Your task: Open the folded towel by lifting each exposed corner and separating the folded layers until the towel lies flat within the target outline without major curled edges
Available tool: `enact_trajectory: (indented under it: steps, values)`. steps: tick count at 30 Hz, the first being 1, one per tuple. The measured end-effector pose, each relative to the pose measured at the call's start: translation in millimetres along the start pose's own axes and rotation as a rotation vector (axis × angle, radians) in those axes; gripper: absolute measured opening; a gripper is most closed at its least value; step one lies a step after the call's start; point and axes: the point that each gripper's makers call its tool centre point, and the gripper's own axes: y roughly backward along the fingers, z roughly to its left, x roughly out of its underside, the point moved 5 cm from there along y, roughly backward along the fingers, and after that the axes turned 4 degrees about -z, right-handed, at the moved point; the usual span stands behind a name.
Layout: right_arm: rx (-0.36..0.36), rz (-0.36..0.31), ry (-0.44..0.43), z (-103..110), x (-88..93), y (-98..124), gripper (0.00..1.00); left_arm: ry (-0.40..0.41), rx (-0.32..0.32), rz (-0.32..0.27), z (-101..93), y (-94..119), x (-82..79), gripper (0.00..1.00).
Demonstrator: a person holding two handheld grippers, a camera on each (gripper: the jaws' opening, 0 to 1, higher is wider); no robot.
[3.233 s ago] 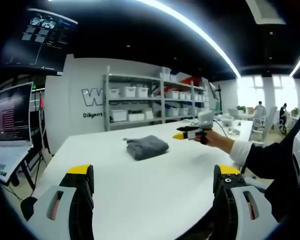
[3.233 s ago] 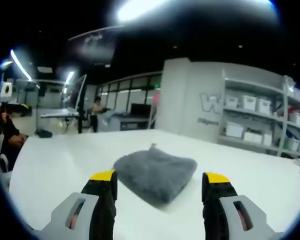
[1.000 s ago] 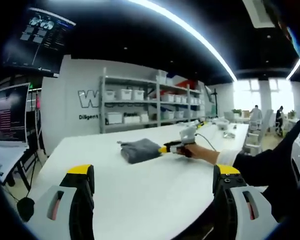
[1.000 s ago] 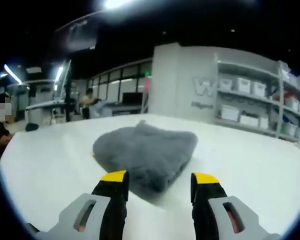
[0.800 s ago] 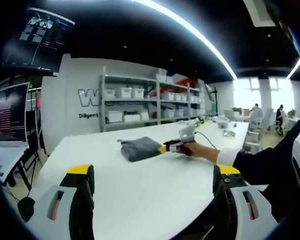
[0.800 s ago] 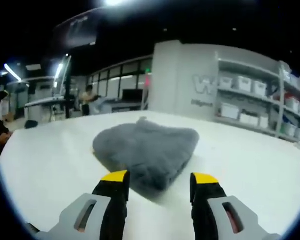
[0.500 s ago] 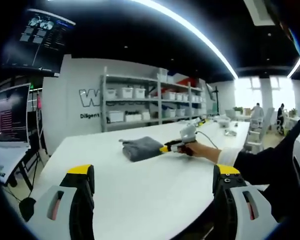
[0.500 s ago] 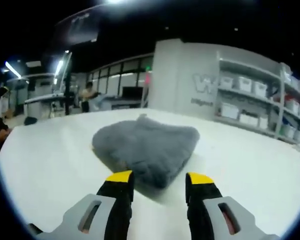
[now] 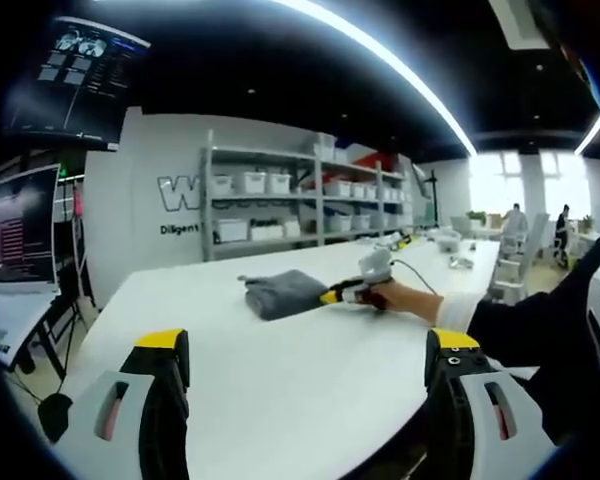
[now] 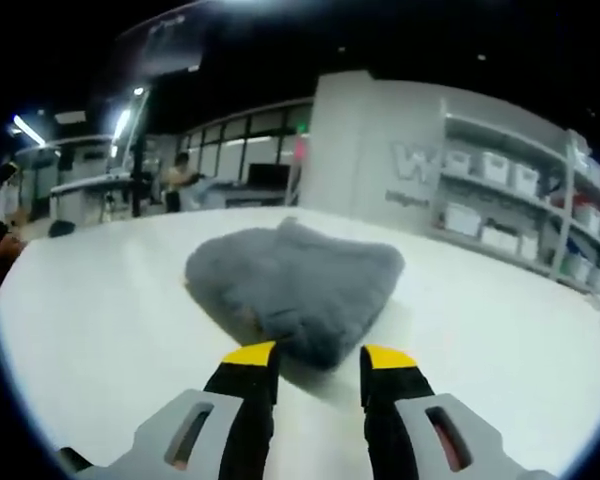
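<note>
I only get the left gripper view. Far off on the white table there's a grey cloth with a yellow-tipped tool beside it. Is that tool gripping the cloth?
Observer: No. In the right gripper view, the right hand-held gripper is open, and the towel's near corner sits just at the gap between its tips, unclamped.
Operator: Is the towel spread out?
Observer: No. Up close it is a thick folded bundle with a rounded near edge, lying on the table.
Operator: Anyone else nearby?
Observer: A person stands by desks far behind the table.
</note>
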Motion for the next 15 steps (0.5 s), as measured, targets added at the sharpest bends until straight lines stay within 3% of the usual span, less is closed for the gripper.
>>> enact_trajectory:
  steps: [15]
  values:
    - [0.0,-0.001,0.006,-2.1,0.7,0.0,0.24,-0.002,0.006,0.004,-1.8,-1.5,0.8,0.96]
